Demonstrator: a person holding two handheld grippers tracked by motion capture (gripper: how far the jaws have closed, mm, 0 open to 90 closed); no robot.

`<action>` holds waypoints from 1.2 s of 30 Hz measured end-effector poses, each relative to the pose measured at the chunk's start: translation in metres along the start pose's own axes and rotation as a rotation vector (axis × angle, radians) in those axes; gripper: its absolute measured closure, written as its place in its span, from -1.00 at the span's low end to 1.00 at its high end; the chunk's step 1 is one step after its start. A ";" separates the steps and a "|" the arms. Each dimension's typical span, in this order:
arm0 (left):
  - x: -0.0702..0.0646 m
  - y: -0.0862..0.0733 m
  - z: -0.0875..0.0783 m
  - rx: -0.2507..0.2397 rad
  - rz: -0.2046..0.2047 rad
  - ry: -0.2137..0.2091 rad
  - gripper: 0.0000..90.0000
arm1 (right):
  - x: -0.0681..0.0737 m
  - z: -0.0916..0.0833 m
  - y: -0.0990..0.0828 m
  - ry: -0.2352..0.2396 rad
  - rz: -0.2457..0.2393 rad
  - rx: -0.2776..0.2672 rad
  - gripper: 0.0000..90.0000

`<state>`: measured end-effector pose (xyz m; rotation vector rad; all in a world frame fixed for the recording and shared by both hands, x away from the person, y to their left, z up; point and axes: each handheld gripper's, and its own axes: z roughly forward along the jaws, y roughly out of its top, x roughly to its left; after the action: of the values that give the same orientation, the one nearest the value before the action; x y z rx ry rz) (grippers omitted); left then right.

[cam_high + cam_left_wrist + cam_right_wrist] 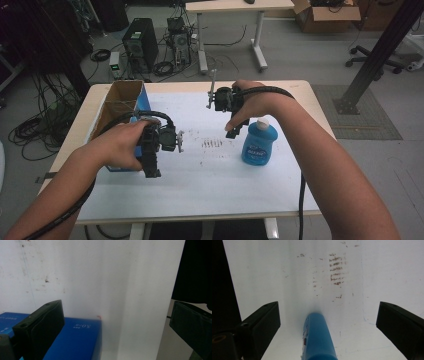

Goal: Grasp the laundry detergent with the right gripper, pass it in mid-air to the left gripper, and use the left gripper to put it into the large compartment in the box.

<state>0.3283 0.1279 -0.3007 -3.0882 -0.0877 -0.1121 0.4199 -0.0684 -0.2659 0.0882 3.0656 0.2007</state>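
A blue bottle (258, 145) with a white cap stands right of centre on the white-covered table (200, 190). My right gripper (232, 132) hangs just left of its cap, pointing down. In the right gripper view this gripper (328, 305) is open, and the bottle (318, 335) lies between the wide jaws without touching either. An open cardboard box (122, 100) with blue sides sits at the table's left. My left gripper (152, 170) hovers beside its near right corner. Its own view shows the gripper (116, 306) open over bare sheet, with the blue box (75, 340) at lower left.
Brown smudges (211, 144) mark the sheet between the two grippers. The table's near edge runs close below the left gripper. Beyond the far edge are computer towers (141, 42), loose cables, another desk (235, 6) and a black post (380, 50) at right.
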 end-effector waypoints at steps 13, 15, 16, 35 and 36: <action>-0.002 0.005 -0.001 0.001 0.006 0.003 -1.00 | 0.001 0.000 -0.005 -0.004 0.005 -0.006 -0.88; -0.003 0.006 -0.001 -0.002 0.008 0.003 -1.00 | 0.002 0.000 -0.006 -0.006 0.005 -0.007 -0.88; -0.003 0.006 -0.002 -0.004 0.007 0.003 -1.00 | 0.002 0.000 -0.006 -0.008 0.004 -0.011 -0.88; -0.006 0.005 -0.011 -0.016 0.003 0.019 -1.00 | 0.010 -0.022 -0.016 -0.037 0.030 -0.083 -0.89; -0.006 0.005 -0.012 -0.016 0.005 0.019 -1.00 | 0.011 -0.026 -0.018 -0.041 0.029 -0.093 -0.88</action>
<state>0.3215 0.1220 -0.2896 -3.1022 -0.0795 -0.1421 0.4063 -0.0884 -0.2436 0.1302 3.0102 0.3386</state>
